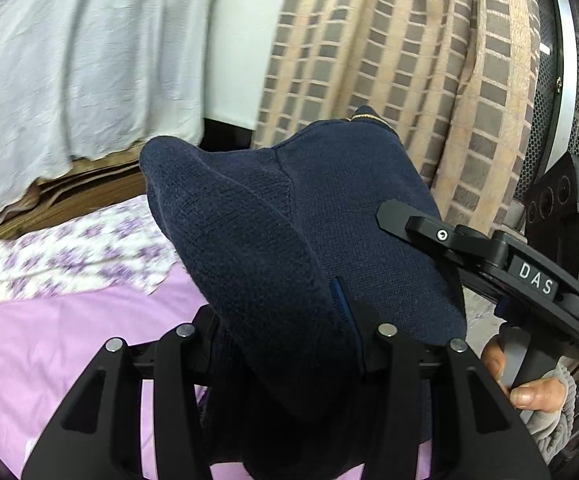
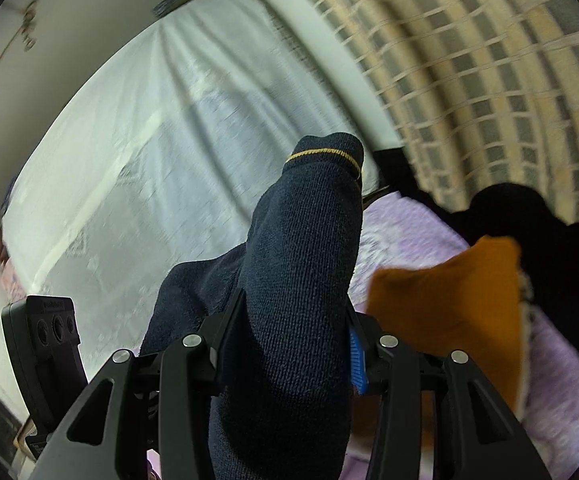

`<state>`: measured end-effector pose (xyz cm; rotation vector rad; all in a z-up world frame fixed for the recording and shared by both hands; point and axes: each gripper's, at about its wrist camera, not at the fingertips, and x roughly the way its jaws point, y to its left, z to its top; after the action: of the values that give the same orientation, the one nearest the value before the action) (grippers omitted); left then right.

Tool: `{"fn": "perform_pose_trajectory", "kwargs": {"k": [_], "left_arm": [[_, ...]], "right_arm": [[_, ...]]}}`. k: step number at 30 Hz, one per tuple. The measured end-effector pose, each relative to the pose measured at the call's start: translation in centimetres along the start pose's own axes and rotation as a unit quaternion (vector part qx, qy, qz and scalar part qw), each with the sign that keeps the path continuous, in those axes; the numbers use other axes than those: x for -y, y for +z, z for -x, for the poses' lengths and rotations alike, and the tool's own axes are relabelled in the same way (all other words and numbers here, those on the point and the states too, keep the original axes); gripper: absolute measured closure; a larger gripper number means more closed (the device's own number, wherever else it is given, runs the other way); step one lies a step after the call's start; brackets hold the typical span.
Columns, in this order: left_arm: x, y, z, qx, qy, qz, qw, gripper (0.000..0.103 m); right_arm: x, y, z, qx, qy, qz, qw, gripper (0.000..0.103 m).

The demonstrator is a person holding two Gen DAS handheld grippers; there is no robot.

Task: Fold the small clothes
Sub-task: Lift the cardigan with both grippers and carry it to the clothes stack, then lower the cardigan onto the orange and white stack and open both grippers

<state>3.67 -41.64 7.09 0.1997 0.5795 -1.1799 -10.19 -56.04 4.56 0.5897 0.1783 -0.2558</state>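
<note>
The left gripper (image 1: pixel 289 344) is pinching a dark blue knit top (image 1: pixel 289 220). The cloth is bunching up between its fingers and hiding most of them. The top is hanging up in the air over the bed (image 1: pixel 49 340), which is wearing a purple sheet.

The right gripper (image 2: pixel 289 352) is pinching the same top (image 2: pixel 301 272) at another spot. A part with a thin yellow stripe (image 2: pixel 321 155) is sticking up past its fingers; this is probably a sleeve cuff, but the blur is making it hard to be sure. A blue pad (image 2: pixel 356 364) is peeking out beside the cloth.

In the left view, the right gripper (image 1: pixel 393 210) is showing at the side, touching the top, and a hand (image 1: pixel 529 388) is holding its handle.

An orange cloth (image 2: pixel 457 304) and a black cloth (image 2: pixel 529 224) are lying on the bed (image 2: pixel 561 360) near the right gripper. A checked curtain (image 1: pixel 409 60) and a white cloth (image 1: pixel 69 80) are hanging behind the bed.
</note>
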Motion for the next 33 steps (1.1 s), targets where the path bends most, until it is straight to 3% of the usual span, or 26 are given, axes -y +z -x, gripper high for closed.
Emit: {"fn": "perform_pose_trajectory", "kwargs": {"k": [6,10,11,12,14,15,19,24,27,33], "left_arm": [[2.4,2.5,-5.6,-0.024,-0.018,-0.008,0.9995,0.058],[2.7,1.6,-11.3,-0.074,-0.005,-0.006,0.9972,0.054],[2.6,0.8,-12.6,-0.087,0.004,-0.007,0.9962,0.049],[2.4,0.1,-13.5,-0.090,0.017,-0.009,0.9957,0.035],[2.0,-1.4,-14.5,-0.069,0.084,-0.018,0.9939,0.007],[1.8,-1.7,-14.7,-0.066,0.089,-0.015,0.9937,0.005],[0.6,-2.3,-15.5,-0.077,0.065,0.017,0.9948,0.004],[1.6,-2.5,-14.6,-0.059,0.091,0.003,0.9941,0.004],[1.8,-2.4,-13.2,-0.049,0.099,0.004,0.9938,0.005],[3.0,-3.1,-9.2,-0.017,0.142,-0.046,0.9886,0.005]], "right_arm": [[6.1,2.4,-0.2,0.004,-0.030,-0.043,0.999,0.058],[10.2,1.7,-2.4,-0.028,-0.072,-0.069,0.995,0.058],[11.4,1.1,-3.4,-0.044,-0.086,-0.072,0.993,0.056],[13.0,0.1,-4.5,-0.056,-0.094,-0.075,0.991,0.048],[14.7,-0.7,-5.2,-0.056,-0.082,-0.082,0.992,0.033],[15.5,-1.1,-5.5,-0.057,-0.066,-0.089,0.992,0.032],[16.0,-1.7,-5.9,-0.046,-0.066,-0.078,0.994,0.031],[16.0,-1.3,-5.8,-0.052,-0.078,-0.075,0.993,0.026],[14.0,-0.3,-5.1,-0.057,-0.105,-0.042,0.992,0.025],[10.4,0.5,-2.8,-0.044,-0.145,0.008,0.988,0.024]]}}
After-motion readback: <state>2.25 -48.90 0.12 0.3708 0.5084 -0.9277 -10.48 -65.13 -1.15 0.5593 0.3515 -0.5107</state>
